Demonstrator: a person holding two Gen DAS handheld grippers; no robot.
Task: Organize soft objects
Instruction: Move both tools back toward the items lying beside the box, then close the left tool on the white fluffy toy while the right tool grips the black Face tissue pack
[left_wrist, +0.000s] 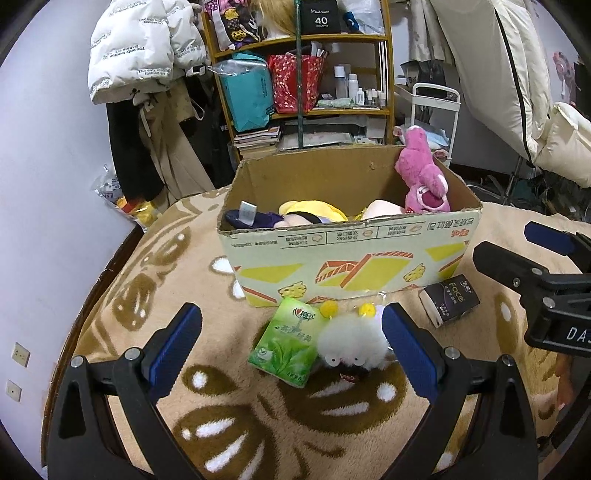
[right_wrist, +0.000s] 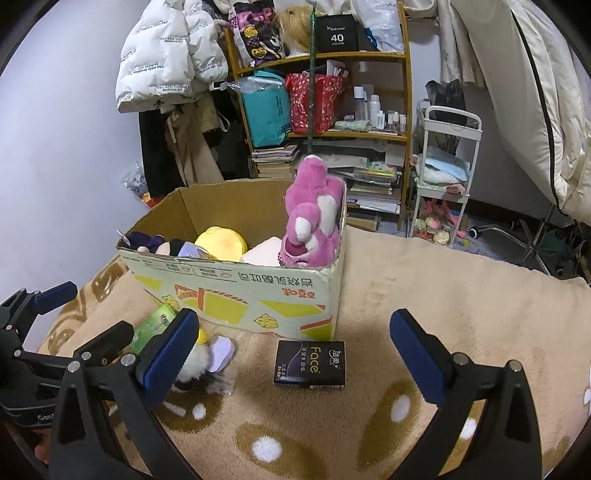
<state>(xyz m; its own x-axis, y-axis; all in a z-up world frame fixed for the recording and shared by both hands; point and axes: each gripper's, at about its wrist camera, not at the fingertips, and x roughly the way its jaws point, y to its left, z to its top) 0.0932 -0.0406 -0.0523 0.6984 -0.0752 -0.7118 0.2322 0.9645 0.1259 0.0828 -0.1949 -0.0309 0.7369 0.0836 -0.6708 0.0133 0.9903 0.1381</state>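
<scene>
A cardboard box stands on a tan blanket and holds a pink plush bear, a yellow plush and a dark plush. In front of it lie a green tissue pack, a white fluffy toy and a black tissue pack. My left gripper is open above the green pack and white toy. My right gripper is open, with the black pack between its fingers; the box and pink bear are beyond.
A wooden shelf full of bags, books and bottles stands behind the bed, with hanging coats to its left and a white cart to its right. The bed's dark edge runs along the left.
</scene>
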